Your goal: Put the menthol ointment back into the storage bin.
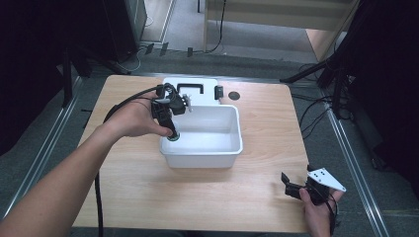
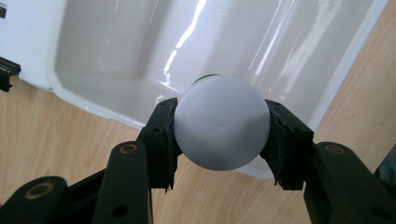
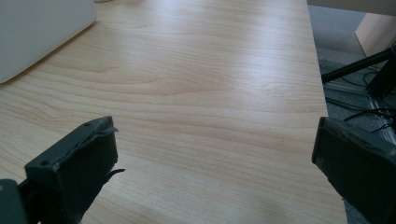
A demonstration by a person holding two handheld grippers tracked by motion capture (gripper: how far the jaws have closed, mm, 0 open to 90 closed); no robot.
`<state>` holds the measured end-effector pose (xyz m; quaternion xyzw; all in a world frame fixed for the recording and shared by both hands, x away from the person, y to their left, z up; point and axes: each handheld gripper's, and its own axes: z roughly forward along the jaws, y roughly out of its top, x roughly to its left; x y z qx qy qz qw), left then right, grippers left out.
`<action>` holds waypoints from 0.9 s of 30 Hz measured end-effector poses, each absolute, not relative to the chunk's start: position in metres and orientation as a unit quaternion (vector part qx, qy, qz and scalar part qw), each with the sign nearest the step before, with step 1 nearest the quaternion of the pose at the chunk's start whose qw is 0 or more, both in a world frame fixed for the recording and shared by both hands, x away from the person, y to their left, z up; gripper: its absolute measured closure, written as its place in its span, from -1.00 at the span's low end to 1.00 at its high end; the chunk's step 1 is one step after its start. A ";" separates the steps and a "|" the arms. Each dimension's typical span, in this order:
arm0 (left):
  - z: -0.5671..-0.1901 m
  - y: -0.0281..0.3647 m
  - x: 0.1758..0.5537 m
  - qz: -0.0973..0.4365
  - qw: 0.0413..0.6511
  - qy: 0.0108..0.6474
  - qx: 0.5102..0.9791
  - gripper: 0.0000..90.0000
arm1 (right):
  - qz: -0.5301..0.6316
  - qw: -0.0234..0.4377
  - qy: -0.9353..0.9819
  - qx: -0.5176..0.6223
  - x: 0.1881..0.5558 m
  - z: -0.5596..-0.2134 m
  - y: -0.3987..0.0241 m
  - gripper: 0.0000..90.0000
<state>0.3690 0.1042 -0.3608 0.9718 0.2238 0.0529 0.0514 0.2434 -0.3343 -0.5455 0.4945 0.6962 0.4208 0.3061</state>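
A person's left hand-held gripper [image 2: 219, 140] clamps a round white object with a green edge [image 2: 222, 127], its jaws pressed against both sides, just above the near-left rim of a white plastic tub [image 1: 232, 150] at centre frame in the high view. The step in hand appears to be placing the object into the tub; the next move likely calls for carrying it past the rim, lowering it, then parting the jaws. The tub's interior looks bare. The right hand-held gripper [image 1: 295, 186] sits open and holding nothing at the lower right, over the wooden counter [image 3: 210, 93], well apart from the tub.
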 end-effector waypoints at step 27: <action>-0.417 0.099 0.373 0.033 0.030 0.215 0.976 0.14 | 0.421 0.305 0.697 0.494 0.243 -0.546 -0.334 -0.99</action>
